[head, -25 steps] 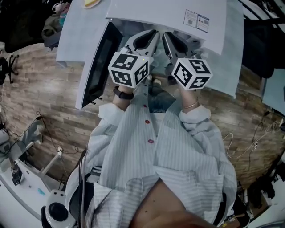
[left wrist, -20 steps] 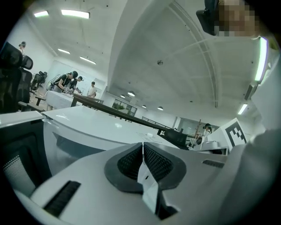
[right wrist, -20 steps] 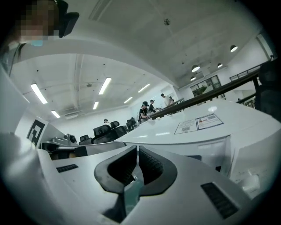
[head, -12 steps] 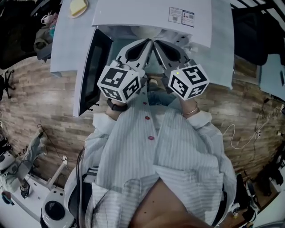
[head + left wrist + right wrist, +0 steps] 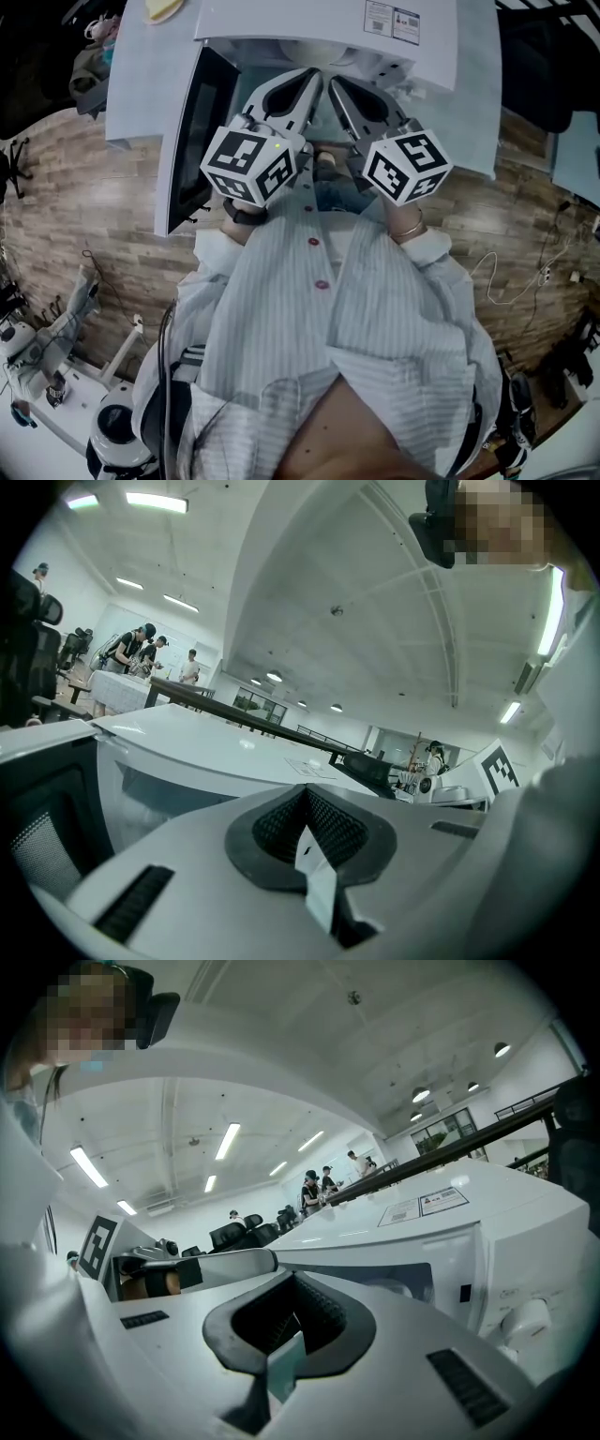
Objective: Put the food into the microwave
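The white microwave [image 5: 281, 21] stands with its door [image 5: 192, 131] swung open to the left. Both grippers hover side by side in front of the open cavity, pointing into it. My left gripper [image 5: 315, 77] is shut with nothing between its pads, as the left gripper view [image 5: 305, 794] shows. My right gripper [image 5: 336, 82] is likewise shut and empty [image 5: 292, 1281]. Something pale shows inside the cavity [image 5: 412, 1283], too dim to name. A yellow piece of food [image 5: 161, 7] lies on the grey table left of the microwave.
The open door's dark window [image 5: 42, 832] stands close on the left gripper's left. The microwave's control knob [image 5: 525, 1321] is at the right gripper's right. Wooden floor [image 5: 66, 206] lies all round. People and chairs stand far off behind the microwave [image 5: 141, 649].
Both grippers have shifted slightly before the opening, staying side by side. The left jaws have come together.
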Motion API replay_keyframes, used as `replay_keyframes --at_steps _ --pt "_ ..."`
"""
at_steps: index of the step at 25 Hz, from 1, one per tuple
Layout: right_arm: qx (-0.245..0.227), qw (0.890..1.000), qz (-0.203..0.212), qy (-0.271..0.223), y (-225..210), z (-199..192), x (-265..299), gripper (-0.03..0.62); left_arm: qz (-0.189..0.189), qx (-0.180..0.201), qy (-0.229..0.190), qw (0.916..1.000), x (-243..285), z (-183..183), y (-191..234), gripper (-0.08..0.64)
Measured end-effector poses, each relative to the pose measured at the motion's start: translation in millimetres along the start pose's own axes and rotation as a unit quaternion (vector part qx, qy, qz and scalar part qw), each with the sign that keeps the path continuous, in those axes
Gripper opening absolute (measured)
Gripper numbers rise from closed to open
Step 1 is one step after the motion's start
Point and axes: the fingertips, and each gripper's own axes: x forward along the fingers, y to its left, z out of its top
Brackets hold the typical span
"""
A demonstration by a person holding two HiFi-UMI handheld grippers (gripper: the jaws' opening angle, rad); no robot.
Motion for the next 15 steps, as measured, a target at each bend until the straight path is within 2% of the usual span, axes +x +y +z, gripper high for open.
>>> replay_keyframes --at_steps 5,15 --pt "0.003 1.0 0.005 0.01 0.1 -5.7 -0.6 0.032 0.005 -0.013 -0.001 0.9999 -3.1 -2.1 1.7 0.009" --pt "-0.003 0.999 0.019 0.025 7.0 -15.4 -3.4 0.032 0.012 -0.009 0.001 0.9999 -5.9 -5.9 -2.3 0.009"
